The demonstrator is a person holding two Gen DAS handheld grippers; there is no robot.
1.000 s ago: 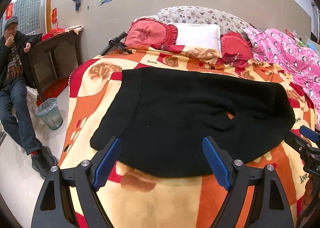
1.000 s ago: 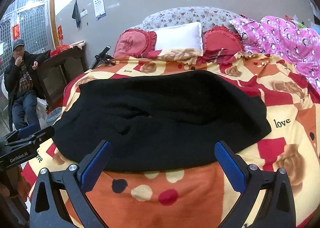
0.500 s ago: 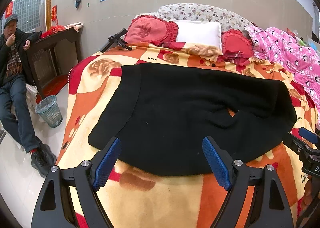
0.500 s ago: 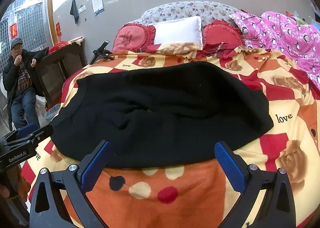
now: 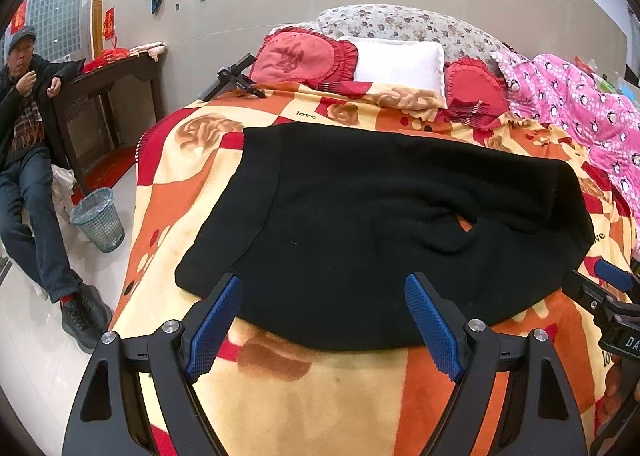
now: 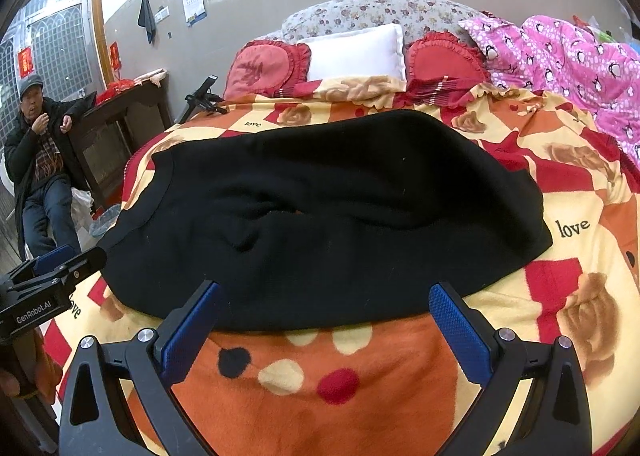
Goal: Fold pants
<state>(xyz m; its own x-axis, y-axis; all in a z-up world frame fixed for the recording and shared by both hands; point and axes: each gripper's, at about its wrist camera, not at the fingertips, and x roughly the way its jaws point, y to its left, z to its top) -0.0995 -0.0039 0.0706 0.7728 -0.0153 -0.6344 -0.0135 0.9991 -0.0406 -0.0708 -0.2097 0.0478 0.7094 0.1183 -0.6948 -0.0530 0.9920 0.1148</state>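
Observation:
Black pants [image 5: 372, 223] lie spread flat across an orange, red and cream blanket [image 5: 304, 392] on the bed, waistband at the left; they also show in the right wrist view [image 6: 320, 223]. My left gripper [image 5: 324, 320] is open and empty, just in front of the pants' near edge at the waist end. My right gripper [image 6: 324, 324] is open and empty, just in front of the near edge further right. Each gripper shows at the side of the other's view: the right gripper [image 5: 612, 296], the left gripper [image 6: 48, 284].
Red cushions [image 5: 304, 59], a white pillow [image 5: 400, 63] and a pink quilt [image 5: 580, 103] lie at the bed's far end. A black tripod [image 5: 232, 75] rests at the far left corner. A seated man [image 5: 28, 143], a bin [image 5: 96, 219] and a dark desk [image 5: 112, 95] are left of the bed.
Both grippers have tilted down slightly and moved a little closer to the pants' near edge. The pants have not moved.

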